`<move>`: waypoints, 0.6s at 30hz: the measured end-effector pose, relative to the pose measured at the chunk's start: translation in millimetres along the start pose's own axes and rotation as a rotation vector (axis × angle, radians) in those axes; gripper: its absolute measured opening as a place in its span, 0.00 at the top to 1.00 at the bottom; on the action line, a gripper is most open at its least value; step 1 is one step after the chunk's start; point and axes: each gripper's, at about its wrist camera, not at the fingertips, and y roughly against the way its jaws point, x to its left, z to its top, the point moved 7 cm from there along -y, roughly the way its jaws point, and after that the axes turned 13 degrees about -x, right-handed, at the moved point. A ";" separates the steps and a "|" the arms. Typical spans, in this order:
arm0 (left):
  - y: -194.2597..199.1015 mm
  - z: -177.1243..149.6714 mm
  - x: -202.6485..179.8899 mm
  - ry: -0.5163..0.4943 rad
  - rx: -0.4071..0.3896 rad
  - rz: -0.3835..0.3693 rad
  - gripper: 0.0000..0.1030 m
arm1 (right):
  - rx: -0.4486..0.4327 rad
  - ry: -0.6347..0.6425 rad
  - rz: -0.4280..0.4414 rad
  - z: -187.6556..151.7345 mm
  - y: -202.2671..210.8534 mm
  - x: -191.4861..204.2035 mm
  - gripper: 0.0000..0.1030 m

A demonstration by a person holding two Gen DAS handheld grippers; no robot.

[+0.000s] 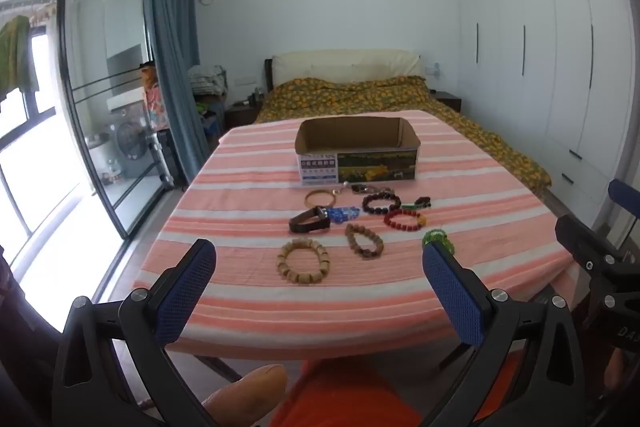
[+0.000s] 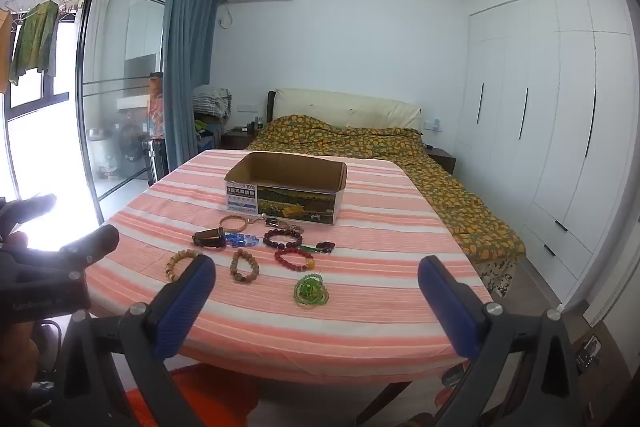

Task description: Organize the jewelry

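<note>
Nothing is sorted yet: the bracelets (image 2: 248, 255) all lie before the empty box (image 2: 286, 187); left gripper (image 1: 320, 279) and right gripper (image 2: 318, 285) both gape, holding nothing.

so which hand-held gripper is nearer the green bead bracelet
Right hand-held gripper: the green bead bracelet lies just ahead between its open fingers. The left hand-held gripper sits off to the bracelet's left.

We work with two matching handheld grippers, the left gripper (image 1: 319, 263) and the right gripper (image 2: 317, 281), each built from black, angular plastic arms with triangular cut-outs and round silver screw heads at the joints. Each finger carries a long blue pad (image 1: 185, 289) with a fine mesh-like texture. White lettering marks the black body of each tool, too blurred to read, and bright orange clothing (image 1: 344, 395) shows below.
</note>
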 end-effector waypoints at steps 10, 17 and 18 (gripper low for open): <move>-2.0 -6.0 -1.6 -0.010 0.007 -0.013 0.00 | 0.003 -0.009 -0.002 0.1 2.7 1.9 0.00; -1.5 -5.3 -3.6 -0.015 0.012 -0.014 0.00 | 0.003 -0.013 0.001 -0.7 2.2 0.1 0.00; -1.6 -5.2 -4.2 -0.015 0.012 -0.013 0.00 | 0.004 -0.013 0.000 -0.7 2.3 0.3 0.00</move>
